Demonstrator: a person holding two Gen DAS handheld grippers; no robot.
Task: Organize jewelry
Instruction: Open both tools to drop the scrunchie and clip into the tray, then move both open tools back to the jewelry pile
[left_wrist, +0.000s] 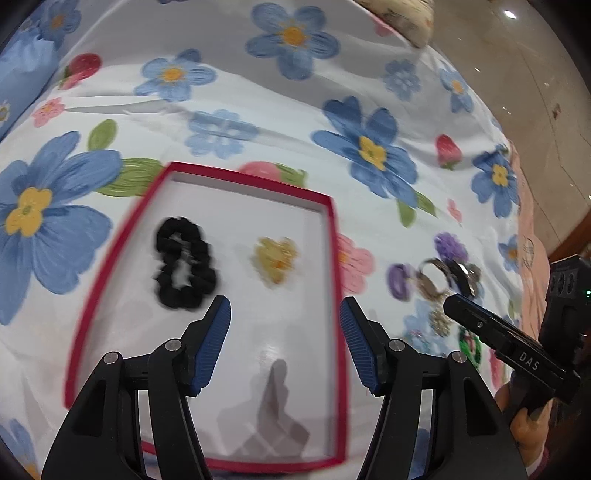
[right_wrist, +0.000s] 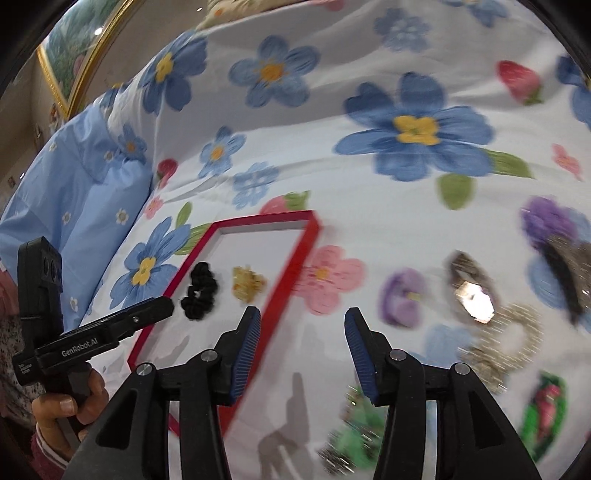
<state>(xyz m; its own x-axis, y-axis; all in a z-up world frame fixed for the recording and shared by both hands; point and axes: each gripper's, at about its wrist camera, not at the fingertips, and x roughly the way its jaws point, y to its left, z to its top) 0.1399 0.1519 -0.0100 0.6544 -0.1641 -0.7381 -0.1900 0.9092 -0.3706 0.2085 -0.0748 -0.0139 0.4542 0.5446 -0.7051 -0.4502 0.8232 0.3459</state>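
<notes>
My left fingers (left_wrist: 285, 314) stand apart with nothing between the 2 blue pads, and they hang over the near half of the red-rimmed tray (left_wrist: 334, 236), which lies on the flowered bedsheet (left_wrist: 258, 92). The tray is my landmark. Inside it, toward its left side, lies a black scrunchie (left_wrist: 184, 264); just beside that, toward the tray's right side, lies a yellow flower clip (left_wrist: 275, 258). The 2 do not touch each other, and neither touches my pads.

My right fingers (right_wrist: 303, 325) are also parted and hold nothing. They hover over the tray's right rim (right_wrist: 291, 266), with the left pad above the white floor of the tray and the right pad above the sheet outside it.

Outside the tray, to its right, the rest of the jewelry lies loose on the sheet: a purple scrunchie (right_wrist: 400, 299) nearest the rim, then a mirrored clip (right_wrist: 472, 295), a dark glittery bow (right_wrist: 569, 273) with a fuzzy purple piece (right_wrist: 550, 218) behind it, a glittery gold piece (right_wrist: 506, 343), and nearer to me a green ornament (right_wrist: 354, 443) and a green-and-pink one (right_wrist: 546, 410). Blur keeps me from telling which of these touch.

From the right camera my left hand (right_wrist: 70, 406) shows gripping its handle, left of the tray.
</notes>
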